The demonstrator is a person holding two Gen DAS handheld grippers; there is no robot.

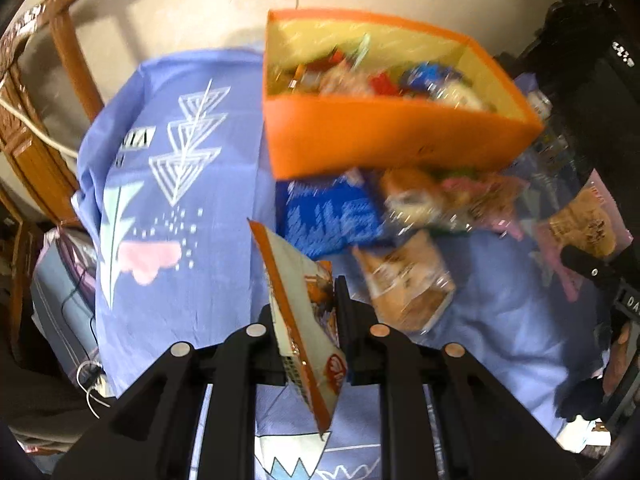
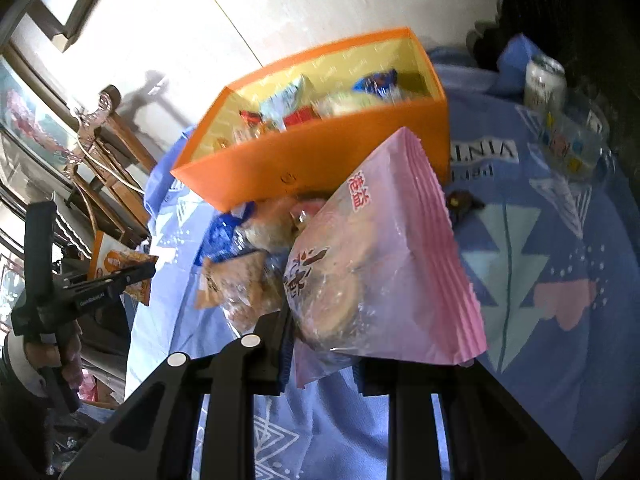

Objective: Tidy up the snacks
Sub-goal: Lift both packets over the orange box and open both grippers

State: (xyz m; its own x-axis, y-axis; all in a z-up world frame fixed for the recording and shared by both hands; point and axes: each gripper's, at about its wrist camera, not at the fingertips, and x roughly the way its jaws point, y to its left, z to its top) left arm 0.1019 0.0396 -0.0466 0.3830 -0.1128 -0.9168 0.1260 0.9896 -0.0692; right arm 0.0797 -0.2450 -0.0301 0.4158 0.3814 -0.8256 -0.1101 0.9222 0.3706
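The left gripper (image 1: 310, 320) has its fingers (image 1: 343, 312) clamped on a flat orange-and-white snack packet (image 1: 300, 312), which stands on edge between them, tilted, one corner hanging down over the table (image 1: 200, 280) and its blue patterned cloth (image 1: 180, 208). The right gripper (image 2: 320, 344) has its fingers (image 2: 276, 344) pressed together on a pink snack bag (image 2: 384, 264); through its clear front a round, pale brown cake shows, with red characters printed near the top and a crimped pink edge along one side. Beyond both packets sits the orange box (image 1: 384, 144), yellow inside and already partly filled with mixed wrappers. Just in front of its near wall lies a loose heap of snacks on the cloth: a blue packet (image 1: 332, 220) and several clear bags of brown pastries (image 1: 404, 284). A drinks can (image 2: 544, 80) stands near the box's far corner.
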